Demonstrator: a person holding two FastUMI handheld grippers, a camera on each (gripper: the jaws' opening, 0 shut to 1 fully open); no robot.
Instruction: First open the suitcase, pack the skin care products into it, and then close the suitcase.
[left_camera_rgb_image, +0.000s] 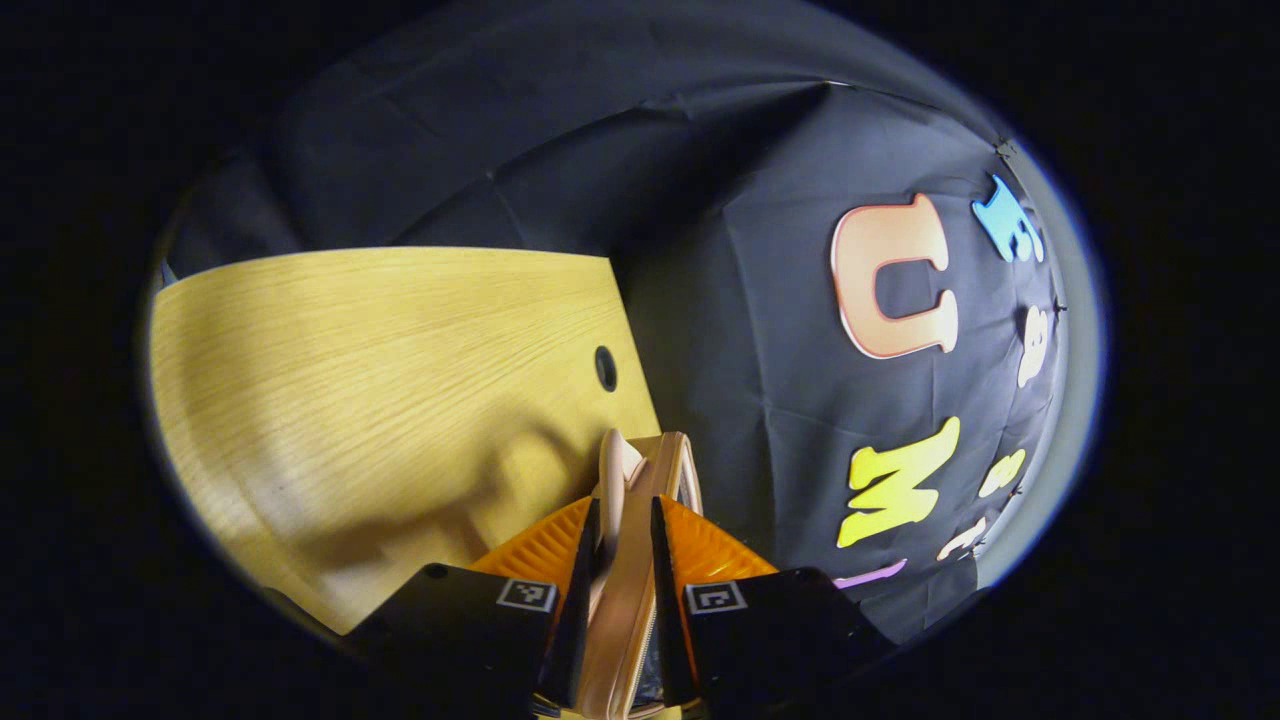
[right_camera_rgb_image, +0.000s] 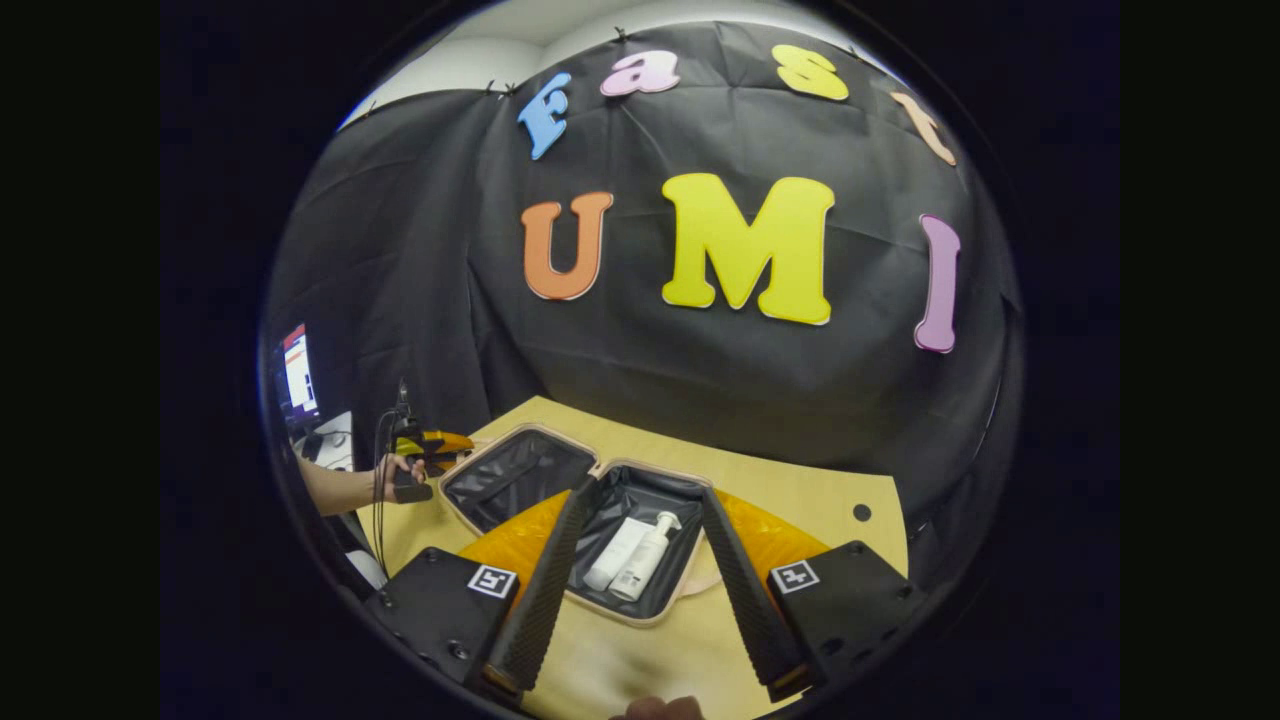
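**Beige lid rim pinched, ready to swing shut**

Clamped by left gripper (left_camera_rgb_image: 620, 530), fingers nearly closed on suitcase lid (left_camera_rgb_image: 640, 520) edge. Hung wide open, holding nothing: right gripper (right_camera_rgb_image: 640, 570), with suitcase (right_camera_rgb_image: 640, 615) base between its fingers. Best folded over in a slow, steady arc. Counted: two skin care bottles (right_camera_rgb_image: 630, 555), one suitcase, two grippers.

Left claw (left_camera_rgb_image: 622, 540) closed on the tan zippered rim of the suitcase (left_camera_rgb_image: 640, 500), wooden bench (left_camera_rgb_image: 380, 380) beyond, small round hole (left_camera_rgb_image: 605, 368) near its edge.
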